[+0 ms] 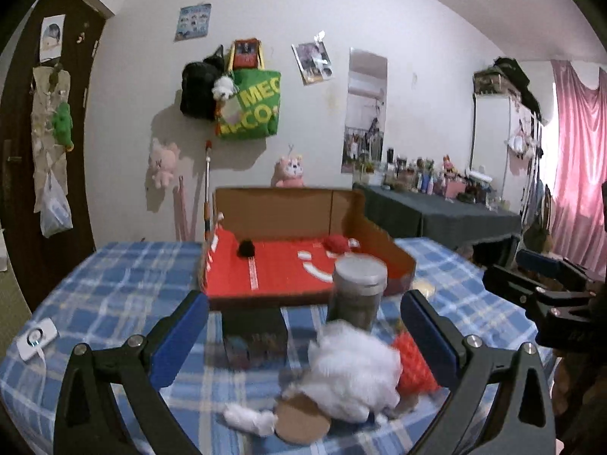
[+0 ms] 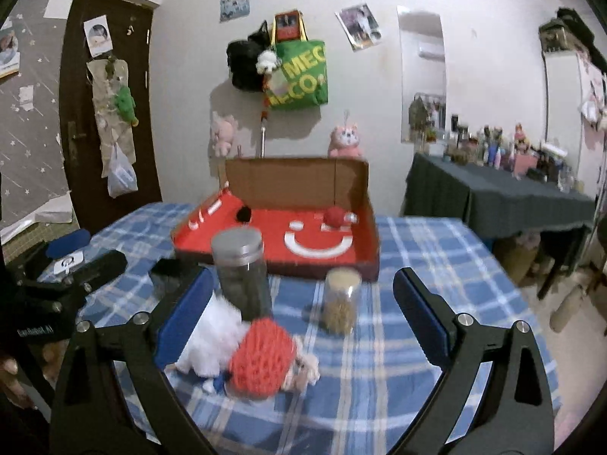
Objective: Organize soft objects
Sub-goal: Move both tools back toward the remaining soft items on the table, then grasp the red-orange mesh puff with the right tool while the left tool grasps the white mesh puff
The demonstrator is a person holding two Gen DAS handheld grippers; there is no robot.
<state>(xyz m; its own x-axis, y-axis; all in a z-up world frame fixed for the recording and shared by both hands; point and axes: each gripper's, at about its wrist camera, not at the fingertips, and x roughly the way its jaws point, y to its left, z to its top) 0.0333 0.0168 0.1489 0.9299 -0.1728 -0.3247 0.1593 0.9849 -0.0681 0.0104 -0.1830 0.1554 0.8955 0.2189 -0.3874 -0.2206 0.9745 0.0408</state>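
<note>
A white fluffy toy (image 1: 349, 375) lies on the blue plaid tablecloth with a red crocheted toy (image 1: 413, 367) against its right side. My left gripper (image 1: 307, 341) stands open just short of them, nothing between its blue pads. In the right wrist view the red crocheted toy (image 2: 261, 360) and the white fluffy toy (image 2: 212, 337) lie low between the wide-spread fingers of my right gripper (image 2: 301, 318), which is open and touches neither. Behind them the red-lined cardboard box (image 1: 280, 276) holds a black pom-pom (image 1: 246, 247) and a red pom-pom (image 1: 337, 243). The right gripper (image 1: 538, 280) shows at the left view's right edge.
A dark jar with a metal lid (image 2: 242, 269) stands just behind the toys, a smaller jar with a tan lid (image 2: 339, 299) to its right. A dark small box (image 1: 254, 335) sits before the cardboard box. A round cardboard disc (image 1: 301, 421) lies beside the white toy. A white tag (image 1: 36, 339) lies at left.
</note>
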